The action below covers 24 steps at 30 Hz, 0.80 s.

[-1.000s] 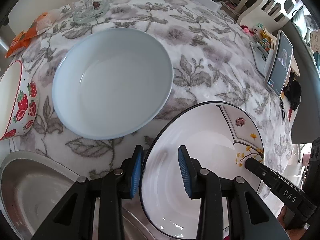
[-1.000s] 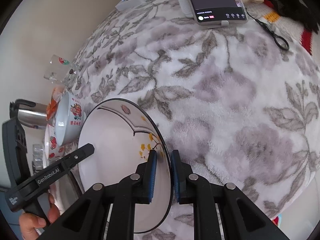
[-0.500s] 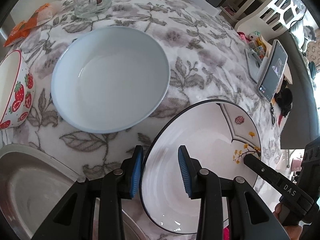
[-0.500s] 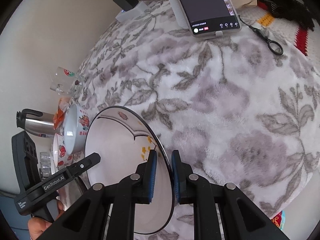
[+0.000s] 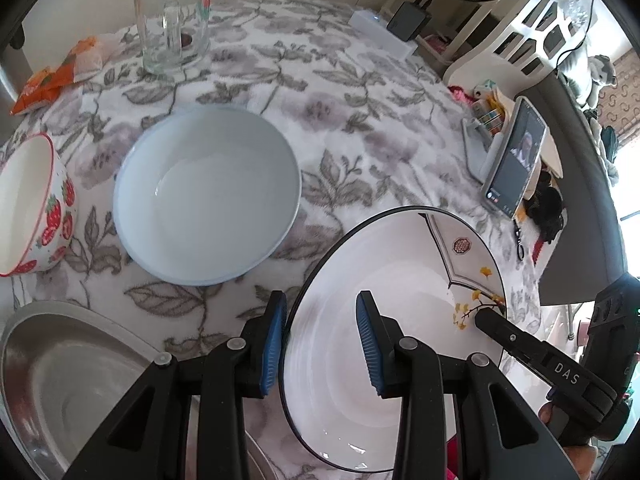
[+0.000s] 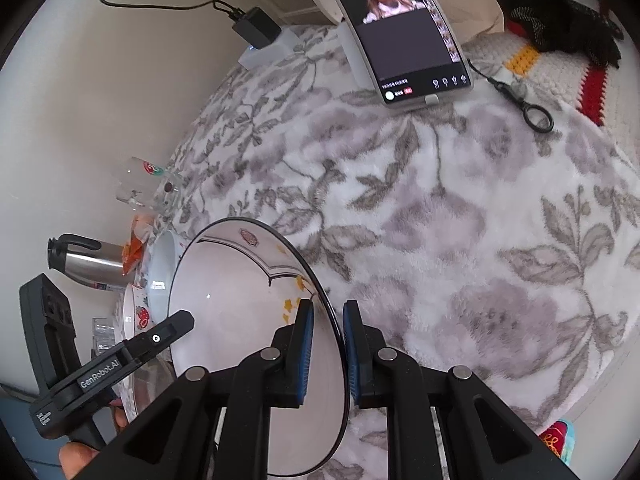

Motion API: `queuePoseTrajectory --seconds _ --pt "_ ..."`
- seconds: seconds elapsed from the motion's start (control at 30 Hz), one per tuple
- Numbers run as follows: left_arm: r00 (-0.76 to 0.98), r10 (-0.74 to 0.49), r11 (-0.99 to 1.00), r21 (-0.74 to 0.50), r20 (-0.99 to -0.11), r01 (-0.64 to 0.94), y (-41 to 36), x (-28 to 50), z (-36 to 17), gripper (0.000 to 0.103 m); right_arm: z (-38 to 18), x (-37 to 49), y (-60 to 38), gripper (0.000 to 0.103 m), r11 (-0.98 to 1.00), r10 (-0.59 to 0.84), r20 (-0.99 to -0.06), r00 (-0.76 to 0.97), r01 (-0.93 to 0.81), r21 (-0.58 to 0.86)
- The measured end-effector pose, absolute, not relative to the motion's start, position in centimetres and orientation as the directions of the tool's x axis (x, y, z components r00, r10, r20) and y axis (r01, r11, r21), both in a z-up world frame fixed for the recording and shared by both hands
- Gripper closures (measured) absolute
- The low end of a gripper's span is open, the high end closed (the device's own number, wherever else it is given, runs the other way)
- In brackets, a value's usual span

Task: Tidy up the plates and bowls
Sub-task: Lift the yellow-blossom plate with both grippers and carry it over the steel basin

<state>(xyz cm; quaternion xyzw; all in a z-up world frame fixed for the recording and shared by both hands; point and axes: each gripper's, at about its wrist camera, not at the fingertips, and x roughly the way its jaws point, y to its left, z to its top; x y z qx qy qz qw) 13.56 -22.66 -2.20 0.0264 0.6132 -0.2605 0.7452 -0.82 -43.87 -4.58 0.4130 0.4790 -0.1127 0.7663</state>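
On the bench, nothing is stacked yet as far as I can see. Left to right in my left wrist view: strawberry bowl (image 5: 34, 204) at the left edge, steel pan (image 5: 72, 376) near-left, pale blue bowl (image 5: 206, 194) centre, all sitting separate.

The black-rimmed plate (image 5: 384, 320) is off the cloth, tilted, near-right. My right gripper (image 6: 325, 346) is pinched tight on its right rim. My left gripper (image 5: 322, 340) straddles the opposite rim, jaws part open; I can't tell whether the pads touch.

Judgement: early stage, one piece in hand, three pieces left to sort.

Around: glass mug (image 5: 174, 20) and orange packet (image 5: 52, 76) far-left, charger (image 5: 408, 20) far, phone (image 5: 514, 160) on its stand right. Blue bowl sits just beyond the plate, so clearance over its rim is my main concern.
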Motion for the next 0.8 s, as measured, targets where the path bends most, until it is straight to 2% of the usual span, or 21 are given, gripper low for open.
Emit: queuePoseTrajectory --seconds 0.8 --pt "0.197 -0.460 0.854 -0.370 -0.866 0.366 -18.1 12.9 2.4 0.066 -2.2 -0.3 -41.6 0.086 0.663 0.276 -0.787 0.552 0.484 0.571"
